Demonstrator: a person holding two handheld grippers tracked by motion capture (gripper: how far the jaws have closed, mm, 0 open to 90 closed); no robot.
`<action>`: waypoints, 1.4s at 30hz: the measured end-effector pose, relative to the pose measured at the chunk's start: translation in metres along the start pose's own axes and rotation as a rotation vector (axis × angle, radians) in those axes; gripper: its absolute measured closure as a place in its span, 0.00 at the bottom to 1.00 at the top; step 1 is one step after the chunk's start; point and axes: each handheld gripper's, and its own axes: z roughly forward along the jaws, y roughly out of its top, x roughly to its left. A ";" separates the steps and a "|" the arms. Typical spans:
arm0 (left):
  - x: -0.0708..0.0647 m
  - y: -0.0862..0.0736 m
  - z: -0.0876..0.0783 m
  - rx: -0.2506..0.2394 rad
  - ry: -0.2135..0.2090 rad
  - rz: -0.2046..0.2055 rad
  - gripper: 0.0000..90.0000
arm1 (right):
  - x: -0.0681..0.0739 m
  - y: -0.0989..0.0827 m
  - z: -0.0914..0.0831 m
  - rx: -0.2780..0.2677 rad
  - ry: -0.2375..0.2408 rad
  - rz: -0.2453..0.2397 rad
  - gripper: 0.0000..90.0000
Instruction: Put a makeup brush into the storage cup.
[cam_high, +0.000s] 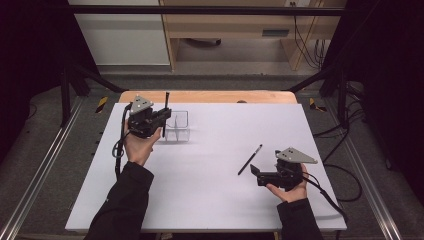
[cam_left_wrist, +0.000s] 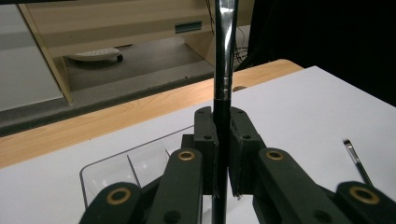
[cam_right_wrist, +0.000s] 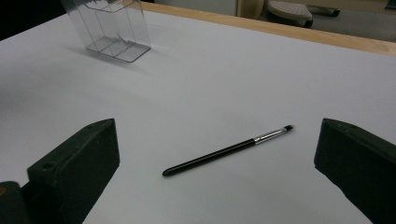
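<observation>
In the left gripper view my left gripper (cam_left_wrist: 223, 126) is shut on a thin black brush (cam_left_wrist: 223, 70) with a silver ferrule, held upright. From above, that left gripper (cam_high: 164, 117) holds the upright brush (cam_high: 166, 102) just left of a clear divided container (cam_high: 179, 126). A second black brush (cam_high: 250, 159) lies flat on the white table, right of centre. My right gripper (cam_high: 256, 176) stands open just behind that brush's near end. In the right gripper view the lying brush (cam_right_wrist: 229, 150) sits between the wide-apart jaws of the right gripper (cam_right_wrist: 219, 140), untouched.
The clear container (cam_left_wrist: 135, 163) stands just beyond and below the left jaws; it also shows far off as a clear container (cam_right_wrist: 109, 28) in the right gripper view. A white sheet (cam_high: 210, 200) covers the wooden table (cam_high: 210, 96). Dark frame bars and cables surround the table.
</observation>
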 end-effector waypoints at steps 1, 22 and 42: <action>0.001 0.001 0.002 -0.001 0.003 0.000 0.92 | 0.000 0.000 0.000 -0.001 0.000 0.000 0.01; 0.018 0.016 0.035 -0.009 0.049 -0.009 0.92 | -0.002 0.002 -0.002 -0.011 -0.002 0.006 0.01; 0.038 0.010 0.058 -0.004 0.090 -0.038 0.92 | -0.002 0.002 -0.002 -0.014 -0.003 0.008 0.01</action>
